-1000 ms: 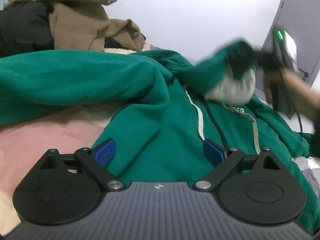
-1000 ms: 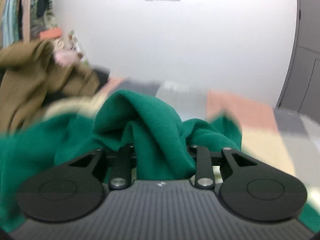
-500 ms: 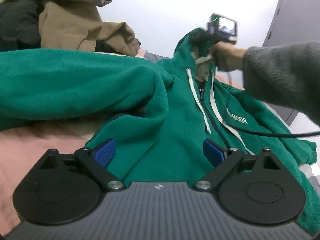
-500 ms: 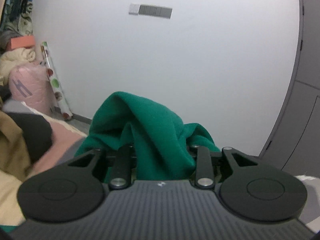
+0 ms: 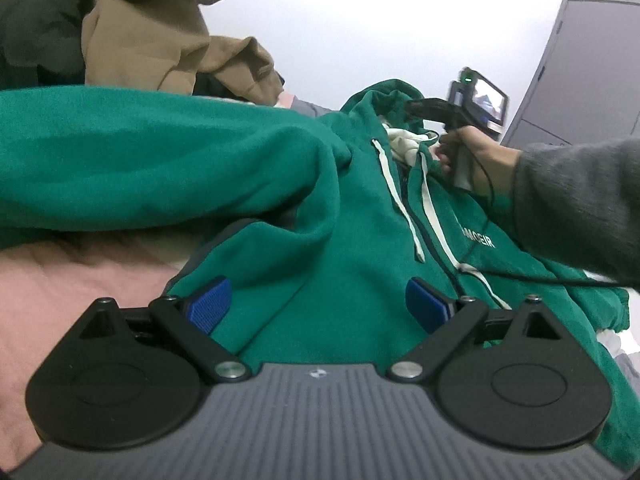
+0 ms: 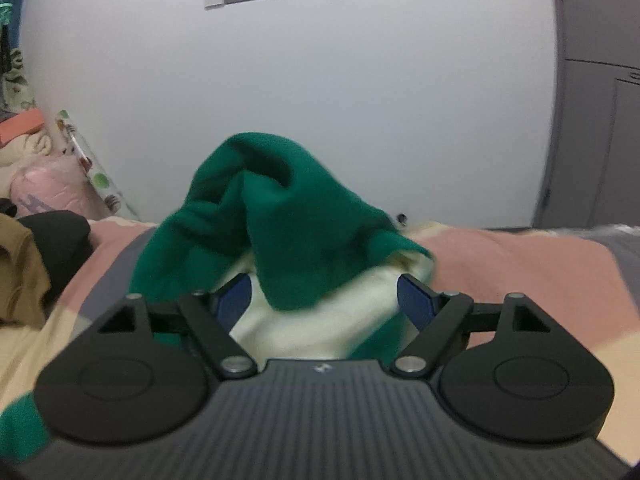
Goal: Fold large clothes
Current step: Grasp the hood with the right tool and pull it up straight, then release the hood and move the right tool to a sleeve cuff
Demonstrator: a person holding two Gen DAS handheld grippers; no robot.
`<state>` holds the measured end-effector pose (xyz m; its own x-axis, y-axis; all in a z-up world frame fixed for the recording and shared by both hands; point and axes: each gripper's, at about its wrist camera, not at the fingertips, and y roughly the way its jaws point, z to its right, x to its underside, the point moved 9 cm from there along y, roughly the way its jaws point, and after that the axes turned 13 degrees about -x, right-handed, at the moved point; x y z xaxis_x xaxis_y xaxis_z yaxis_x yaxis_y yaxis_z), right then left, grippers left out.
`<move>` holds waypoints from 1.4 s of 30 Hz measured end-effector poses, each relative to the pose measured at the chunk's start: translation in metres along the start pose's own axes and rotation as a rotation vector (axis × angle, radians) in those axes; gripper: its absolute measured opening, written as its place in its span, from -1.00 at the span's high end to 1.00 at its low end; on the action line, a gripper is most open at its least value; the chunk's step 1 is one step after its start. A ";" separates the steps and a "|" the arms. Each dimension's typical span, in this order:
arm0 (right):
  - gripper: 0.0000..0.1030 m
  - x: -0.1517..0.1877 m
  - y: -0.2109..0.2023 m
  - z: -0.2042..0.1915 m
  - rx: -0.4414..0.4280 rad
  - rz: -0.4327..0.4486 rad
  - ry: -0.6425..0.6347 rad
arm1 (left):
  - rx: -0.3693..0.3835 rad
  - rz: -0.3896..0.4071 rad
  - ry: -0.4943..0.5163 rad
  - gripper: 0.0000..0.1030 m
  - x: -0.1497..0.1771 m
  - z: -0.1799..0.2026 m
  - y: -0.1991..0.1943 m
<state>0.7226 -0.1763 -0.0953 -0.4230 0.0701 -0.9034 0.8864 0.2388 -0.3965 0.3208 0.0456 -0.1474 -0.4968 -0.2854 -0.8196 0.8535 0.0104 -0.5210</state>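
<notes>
While the right gripper (image 6: 324, 296) opens off the hood (image 6: 280, 216), the hoodie (image 5: 340, 248) stretches lengthwise ahead of the left gripper (image 5: 320, 308), open over its hem.

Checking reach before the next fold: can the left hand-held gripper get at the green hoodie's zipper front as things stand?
Probably yes. The left hand-held gripper stands open over the green hoodie, and the zipper lies uncovered just ahead; only the drawstrings lie beside it.

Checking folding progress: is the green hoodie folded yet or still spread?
Still spread: the green hoodie lies front up on the bed, zipper and drawstrings showing, one sleeve stretched out sideways.
</notes>
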 end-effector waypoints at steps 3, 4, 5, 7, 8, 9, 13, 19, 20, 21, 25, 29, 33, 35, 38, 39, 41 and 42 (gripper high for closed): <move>-0.58 0.012 -0.043 0.003 0.002 -0.004 0.003 | -0.007 0.011 0.006 -0.87 0.000 0.000 -0.010; -0.58 0.019 -0.061 0.004 0.004 -0.011 -0.002 | -0.008 0.016 0.008 -0.87 0.000 0.000 -0.014; -0.58 0.024 -0.077 0.004 0.002 -0.017 -0.002 | -0.009 0.020 0.011 -0.87 0.000 0.000 -0.018; -0.58 0.037 -0.113 0.007 -0.005 -0.027 0.006 | -0.018 0.040 0.013 -0.87 -0.002 -0.001 -0.028; -0.58 0.044 -0.131 0.008 -0.007 -0.035 0.009 | -0.022 0.050 0.019 -0.87 -0.002 -0.002 -0.032; -0.58 0.051 -0.151 0.009 -0.013 -0.046 0.012 | -0.027 0.051 0.031 -0.87 -0.002 -0.001 -0.035; -0.58 0.085 -0.219 0.007 -0.045 -0.063 0.023 | -0.062 0.037 0.087 -0.87 0.004 0.001 -0.039; -0.58 0.127 -0.315 0.003 -0.086 -0.101 -0.018 | -0.088 0.014 0.108 -0.87 0.013 -0.002 -0.048; -0.58 0.135 -0.330 0.003 -0.093 -0.108 -0.012 | -0.081 0.004 0.106 -0.87 0.015 -0.001 -0.051; -0.58 0.141 -0.343 0.004 -0.105 -0.112 -0.006 | -0.077 -0.002 0.104 -0.87 0.015 -0.001 -0.054; -0.58 0.165 -0.380 0.010 -0.098 -0.149 0.005 | -0.090 0.002 0.114 -0.87 0.018 0.005 -0.071; -0.58 0.189 -0.407 0.016 -0.087 -0.204 0.023 | -0.091 -0.036 0.139 -0.88 0.027 0.018 -0.086; -0.58 0.216 -0.420 0.016 -0.112 -0.288 0.109 | -0.097 -0.028 0.159 -0.93 0.031 0.027 -0.106; -0.58 0.225 -0.422 0.013 -0.105 -0.321 0.112 | -0.102 -0.032 0.172 -0.95 0.035 0.031 -0.114; -0.58 0.227 -0.421 0.012 -0.122 -0.323 0.133 | -0.083 -0.061 0.159 -0.95 0.041 0.036 -0.125; -0.57 0.225 -0.421 0.015 -0.119 -0.310 0.145 | -0.079 -0.068 0.151 -0.95 0.042 0.037 -0.128; -0.58 0.219 -0.420 0.025 -0.102 -0.277 0.159 | -0.079 -0.071 0.147 -0.96 0.044 0.041 -0.133; -0.58 0.216 -0.420 0.032 -0.085 -0.264 0.166 | -0.082 -0.070 0.153 -0.96 0.044 0.042 -0.134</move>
<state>0.2649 -0.2923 -0.1289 -0.6670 0.1501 -0.7298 0.7263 0.3494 -0.5919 0.1912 -0.0087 -0.1036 -0.5777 -0.1389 -0.8043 0.8036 0.0757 -0.5903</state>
